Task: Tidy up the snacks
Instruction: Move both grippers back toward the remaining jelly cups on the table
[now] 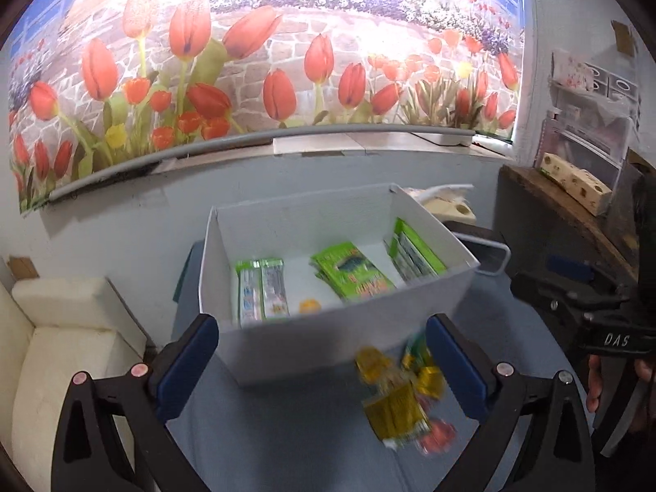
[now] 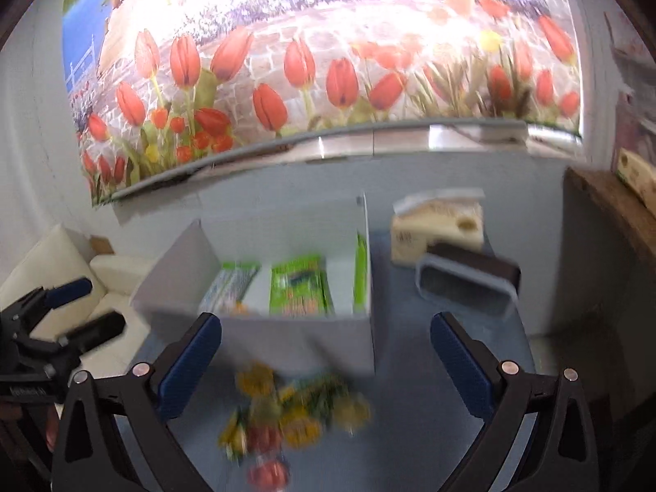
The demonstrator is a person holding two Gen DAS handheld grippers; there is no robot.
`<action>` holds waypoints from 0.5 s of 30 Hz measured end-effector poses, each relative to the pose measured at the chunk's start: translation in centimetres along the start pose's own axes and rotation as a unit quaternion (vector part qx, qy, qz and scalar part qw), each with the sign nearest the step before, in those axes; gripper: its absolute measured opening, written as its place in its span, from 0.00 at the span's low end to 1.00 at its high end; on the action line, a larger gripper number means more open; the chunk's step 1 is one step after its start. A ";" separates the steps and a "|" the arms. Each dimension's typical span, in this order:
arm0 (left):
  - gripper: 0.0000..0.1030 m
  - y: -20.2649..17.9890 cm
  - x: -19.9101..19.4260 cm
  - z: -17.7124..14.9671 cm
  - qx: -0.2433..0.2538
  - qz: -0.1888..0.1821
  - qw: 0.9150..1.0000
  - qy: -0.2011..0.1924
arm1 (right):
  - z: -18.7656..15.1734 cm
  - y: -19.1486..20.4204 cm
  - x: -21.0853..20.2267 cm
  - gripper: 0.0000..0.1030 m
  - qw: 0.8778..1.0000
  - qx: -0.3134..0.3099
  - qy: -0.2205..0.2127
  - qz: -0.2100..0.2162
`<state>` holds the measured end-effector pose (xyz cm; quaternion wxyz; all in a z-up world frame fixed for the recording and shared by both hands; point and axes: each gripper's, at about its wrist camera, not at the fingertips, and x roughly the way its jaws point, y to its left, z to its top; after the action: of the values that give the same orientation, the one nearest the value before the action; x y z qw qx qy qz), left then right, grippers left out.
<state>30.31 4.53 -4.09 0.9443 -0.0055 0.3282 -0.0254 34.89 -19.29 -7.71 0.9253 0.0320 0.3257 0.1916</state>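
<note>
A white open box [image 1: 311, 344] stands on the blue table; it also shows in the right wrist view [image 2: 303, 340]. Inside lie green snack packets [image 1: 352, 272], pale wafer packs [image 1: 262, 293] at its left, more green packs [image 1: 414, 256] against its right wall and a small yellow sweet [image 1: 309, 305]. A pile of yellow, green and red wrapped snacks [image 1: 404, 402] lies on the table in front of the box, blurred in the right wrist view [image 2: 287, 410]. My left gripper [image 1: 324, 365] is open and empty above the box's near wall. My right gripper [image 2: 326, 363] is open and empty above the pile.
A grey-rimmed dark tray [image 2: 467, 283] and a cream cheese-shaped block [image 2: 438, 221] sit right of the box. A wooden shelf [image 1: 574, 213] with a cheese block stands at right. A cream sofa [image 1: 61, 352] is at left. A tulip poster covers the wall behind.
</note>
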 end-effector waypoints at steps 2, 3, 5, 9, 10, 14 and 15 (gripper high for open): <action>1.00 -0.7 -1.0 -2.2 -0.006 -0.003 1.000 0.003 | -2.3 -0.4 -1.0 1.00 1.000 -0.001 0.000 -0.009; 1.00 -1.1 -1.4 -3.5 -0.007 -0.006 1.000 0.009 | -3.4 -0.5 -1.2 1.00 1.000 0.000 0.001 -0.008; 1.00 -1.7 -1.9 -5.3 -0.009 -0.009 1.000 0.016 | -5.6 -0.5 -1.3 1.00 1.000 -0.002 0.012 -0.011; 1.00 -2.5 -2.9 -8.9 -0.020 -0.009 0.999 0.031 | -8.2 -0.3 0.3 1.00 0.999 0.005 0.045 -0.016; 1.00 -2.6 -3.1 -9.6 -0.022 -0.008 0.999 0.036 | -8.7 -0.1 1.2 1.00 0.998 0.007 0.058 -0.011; 1.00 -2.3 -4.5 -11.2 -0.034 -0.012 0.999 0.033 | -9.2 0.6 3.7 1.00 0.997 0.008 0.073 0.004; 1.00 -2.2 -4.8 -11.5 -0.035 -0.011 0.999 0.031 | -9.2 0.6 4.5 1.00 0.997 0.011 0.079 0.011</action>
<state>19.32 2.63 -10.02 0.9326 -0.0415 0.3578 -0.0239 32.25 -17.60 -17.48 0.8943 0.0304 0.3991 0.2003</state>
